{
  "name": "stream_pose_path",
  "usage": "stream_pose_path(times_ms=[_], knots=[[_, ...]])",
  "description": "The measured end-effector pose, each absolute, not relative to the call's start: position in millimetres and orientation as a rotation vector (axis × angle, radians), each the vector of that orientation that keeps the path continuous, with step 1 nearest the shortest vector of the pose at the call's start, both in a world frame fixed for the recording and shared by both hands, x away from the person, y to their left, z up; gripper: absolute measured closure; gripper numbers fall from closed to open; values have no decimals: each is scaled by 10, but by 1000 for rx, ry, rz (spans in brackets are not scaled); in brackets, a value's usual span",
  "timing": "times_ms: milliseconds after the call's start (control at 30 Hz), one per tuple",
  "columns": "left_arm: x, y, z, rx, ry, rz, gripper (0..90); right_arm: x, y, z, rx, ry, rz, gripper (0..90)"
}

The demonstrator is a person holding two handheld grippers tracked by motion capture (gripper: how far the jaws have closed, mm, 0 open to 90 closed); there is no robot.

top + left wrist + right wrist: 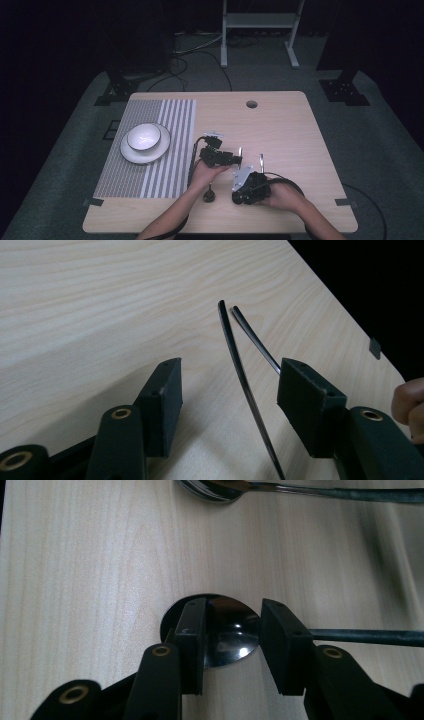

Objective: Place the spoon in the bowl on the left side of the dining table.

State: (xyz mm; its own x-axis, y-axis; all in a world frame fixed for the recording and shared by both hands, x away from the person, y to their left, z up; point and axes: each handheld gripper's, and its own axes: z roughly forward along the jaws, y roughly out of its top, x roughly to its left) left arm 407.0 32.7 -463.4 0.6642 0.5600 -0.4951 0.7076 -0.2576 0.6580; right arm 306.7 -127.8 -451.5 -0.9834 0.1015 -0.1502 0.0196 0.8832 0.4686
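Between the right tool's (232,610) two pads lies the bowl of a dark, glossy spoon (230,640), flat on the pale wooden tabletop (75,555). Its handle runs off to the right of that view, behind the right-hand pad. The spoon's long axis therefore lies along the line on which the pads close, not across it. The gap is narrow, narrower than the bowl, and the pads seem to hang just over it without gripping. Closing like this would likely pinch the bowl tip to neck and let it slip, so a turn of the wrist to take the handle crosswise looks the better move.

From above, this spoon (209,195) sits near the front edge, just left of the right tool, which is the nearer of the two. A second, silvery spoon (215,490) lies farther off, its handle parallel to the first.

The left tool (232,367) is spread wide and holds nothing. Two thin dark curved strips (235,355) run up between its pads, closer to the right one. They may be cutlery handles seen edge-on, but I cannot tell
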Motion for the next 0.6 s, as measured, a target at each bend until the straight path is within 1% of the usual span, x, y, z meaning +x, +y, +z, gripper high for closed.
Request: stream_pose_path(times_ms=[200,267,367,433,600], knots=[[4125,239,-4686,1970,1003,-196,490,3061,-1285,-4518,101,2879,719,623],[4126,229,-4696,1972,1004,-191,551,3061,-1287,-4519,101,2878,721,623],[4156,245,-4733,1963,985,-229,678,3070,-1302,-4522,110,2878,733,621],[4154,252,-4733,1977,958,-222,750,3071,-1313,-4523,114,2877,737,621],[4139,271,-4713,1945,945,-238,782,3074,-1327,-4529,120,2871,745,613]])
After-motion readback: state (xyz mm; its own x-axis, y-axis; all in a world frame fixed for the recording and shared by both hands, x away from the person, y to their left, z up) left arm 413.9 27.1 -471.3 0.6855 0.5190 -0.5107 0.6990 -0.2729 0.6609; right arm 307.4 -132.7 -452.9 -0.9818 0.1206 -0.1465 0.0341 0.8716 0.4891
